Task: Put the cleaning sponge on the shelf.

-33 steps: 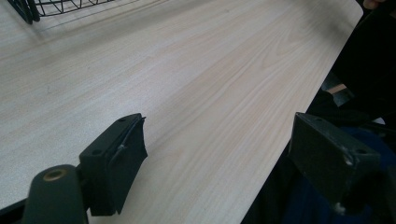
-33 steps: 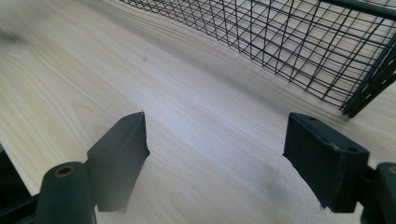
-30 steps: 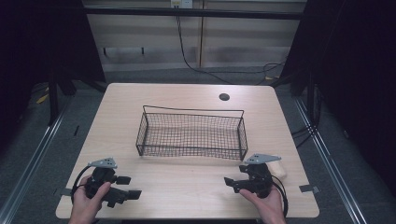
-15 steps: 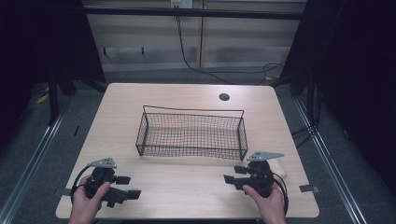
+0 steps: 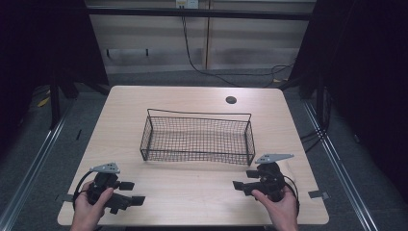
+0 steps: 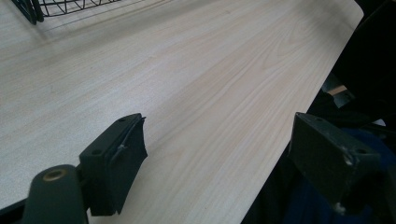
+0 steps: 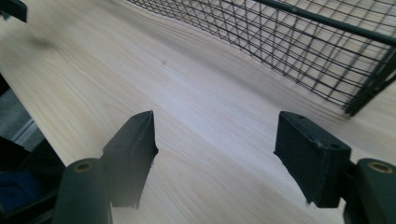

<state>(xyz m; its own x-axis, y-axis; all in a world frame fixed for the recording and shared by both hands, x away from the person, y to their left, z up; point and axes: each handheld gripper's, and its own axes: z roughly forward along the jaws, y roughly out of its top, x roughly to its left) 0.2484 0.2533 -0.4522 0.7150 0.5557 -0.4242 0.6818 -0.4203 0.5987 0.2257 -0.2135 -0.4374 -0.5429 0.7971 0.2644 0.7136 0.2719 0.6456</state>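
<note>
A black wire basket stands empty in the middle of the light wooden table. A hand holds my left gripper at the table's near left corner, jaws wide open over bare wood. My right gripper is held at the near right, close to the basket's right front corner. Its jaws have just been opening and stand apart with nothing between them. Both grippers point inward across the table's front strip.
A round cable hole sits near the table's far edge. Cables run down the wall panel behind. Metal floor rails flank the table. The table's near edge lies just under the left gripper's far jaw.
The right gripper's jaws looked drawn together half a second ago and now stand apart. The right hand has barely shifted. The left hand and the basket have kept still.
</note>
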